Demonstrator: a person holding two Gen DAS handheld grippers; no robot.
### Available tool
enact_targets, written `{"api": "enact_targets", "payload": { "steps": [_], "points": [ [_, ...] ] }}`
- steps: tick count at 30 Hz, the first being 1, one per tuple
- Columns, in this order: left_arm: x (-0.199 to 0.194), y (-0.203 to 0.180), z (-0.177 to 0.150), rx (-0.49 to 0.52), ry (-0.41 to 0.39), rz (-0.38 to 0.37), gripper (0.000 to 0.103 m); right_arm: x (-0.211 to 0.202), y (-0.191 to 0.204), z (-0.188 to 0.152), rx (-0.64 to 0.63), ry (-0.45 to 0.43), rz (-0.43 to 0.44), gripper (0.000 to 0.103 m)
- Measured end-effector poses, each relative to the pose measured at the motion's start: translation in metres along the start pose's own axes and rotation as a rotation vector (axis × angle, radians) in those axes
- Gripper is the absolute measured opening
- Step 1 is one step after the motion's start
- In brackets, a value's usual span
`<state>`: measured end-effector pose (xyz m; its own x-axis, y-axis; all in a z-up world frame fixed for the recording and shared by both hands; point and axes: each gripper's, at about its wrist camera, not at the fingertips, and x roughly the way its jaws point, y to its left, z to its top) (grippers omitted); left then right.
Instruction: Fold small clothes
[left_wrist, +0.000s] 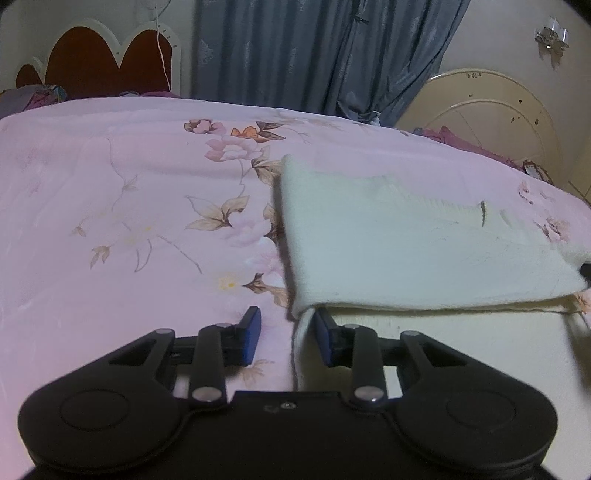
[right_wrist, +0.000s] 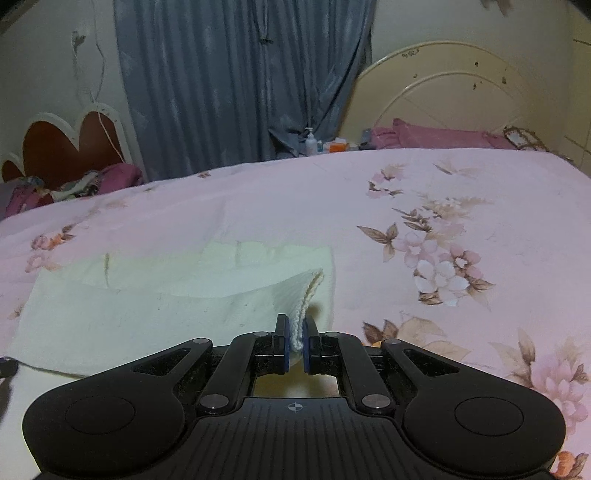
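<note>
A cream knitted garment (left_wrist: 424, 251) lies on the pink floral bed cover (left_wrist: 110, 221), its upper layer folded over the lower one. My left gripper (left_wrist: 286, 334) is open at the garment's left fold edge, touching nothing. In the right wrist view the same garment (right_wrist: 155, 306) spreads to the left. My right gripper (right_wrist: 294, 339) is shut on the garment's right corner, and the ribbed edge stands up between the blue pads (right_wrist: 282, 341).
A blue-grey curtain (right_wrist: 240, 81) hangs behind the bed. A cream headboard (right_wrist: 443, 96) stands at the right, a red and white one (left_wrist: 103, 59) at the left. Bottles and small items (right_wrist: 314, 142) sit beyond the far edge. Pink bedding (right_wrist: 424, 136) lies by the headboard.
</note>
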<state>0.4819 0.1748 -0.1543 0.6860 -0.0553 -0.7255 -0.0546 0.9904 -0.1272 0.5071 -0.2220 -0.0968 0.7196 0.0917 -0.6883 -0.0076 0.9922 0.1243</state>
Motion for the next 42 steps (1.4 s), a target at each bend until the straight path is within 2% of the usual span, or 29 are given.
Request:
{"api": "enact_targets", "payload": {
  "steps": [3, 11, 17, 18, 19, 20, 21, 24, 25, 26, 29, 31, 32, 33, 35, 37, 39, 42],
  "points": [
    [0.0, 0.006, 0.001, -0.028, 0.004, -0.018, 0.03, 0.007, -0.006, -0.004, 0.012, 0.026, -0.003, 0.006],
    [0.001, 0.005, 0.002, -0.006, 0.013, -0.017, 0.03, 0.021, -0.011, -0.02, 0.019, 0.079, -0.003, 0.006],
    [-0.001, 0.005, 0.004, 0.023, 0.031, -0.033, 0.032, 0.022, -0.014, -0.022, 0.007, 0.067, -0.001, 0.006],
    [-0.007, 0.008, 0.005, 0.018, 0.027, -0.041, 0.035, 0.018, -0.016, -0.02, 0.017, 0.054, -0.016, 0.007],
    [-0.017, 0.012, 0.006, 0.003, -0.007, -0.048, 0.041, 0.01, -0.018, -0.019, 0.032, 0.026, -0.048, 0.01],
    [-0.027, 0.015, 0.006, 0.0, -0.051, -0.061, 0.041, 0.002, -0.021, -0.018, 0.049, -0.012, -0.075, 0.032],
    [-0.033, 0.014, 0.009, 0.007, -0.08, -0.066, 0.041, -0.006, -0.025, -0.017, 0.063, -0.052, -0.056, 0.051],
    [-0.026, -0.005, 0.021, 0.044, -0.121, -0.111, 0.04, -0.005, -0.017, -0.012, 0.043, -0.058, -0.004, 0.049],
    [-0.016, -0.017, 0.025, 0.058, -0.11, -0.123, 0.04, 0.0, -0.009, -0.01, 0.034, -0.047, 0.025, 0.045],
    [-0.004, -0.027, 0.028, 0.073, -0.103, -0.137, 0.04, 0.005, -0.001, -0.008, 0.026, -0.03, 0.057, 0.033],
    [0.031, -0.047, 0.031, 0.097, -0.05, -0.132, 0.041, 0.022, 0.033, -0.006, -0.062, 0.0, 0.122, 0.03],
    [0.04, -0.043, 0.032, 0.1, -0.061, -0.112, 0.042, 0.036, 0.041, -0.01, -0.125, 0.034, 0.1, 0.03],
    [0.042, -0.037, 0.033, 0.083, -0.061, -0.113, 0.04, 0.042, 0.035, -0.011, -0.129, 0.037, 0.039, 0.03],
    [0.044, -0.031, 0.036, 0.064, -0.058, -0.123, 0.04, 0.047, 0.018, -0.01, -0.081, 0.041, -0.009, 0.03],
    [0.048, -0.03, 0.045, 0.075, -0.039, -0.134, 0.04, 0.051, -0.005, -0.006, 0.005, 0.051, 0.011, 0.03],
    [0.051, -0.036, 0.057, 0.109, -0.043, -0.137, 0.04, 0.051, -0.001, 0.002, -0.045, 0.051, 0.005, 0.03],
    [0.057, -0.04, 0.068, 0.129, -0.054, -0.157, 0.04, 0.047, 0.006, 0.012, -0.045, 0.011, 0.038, 0.03],
    [0.086, -0.038, 0.085, 0.144, -0.014, -0.124, 0.041, 0.062, 0.014, 0.021, -0.046, 0.031, 0.042, 0.03]
  ]
}}
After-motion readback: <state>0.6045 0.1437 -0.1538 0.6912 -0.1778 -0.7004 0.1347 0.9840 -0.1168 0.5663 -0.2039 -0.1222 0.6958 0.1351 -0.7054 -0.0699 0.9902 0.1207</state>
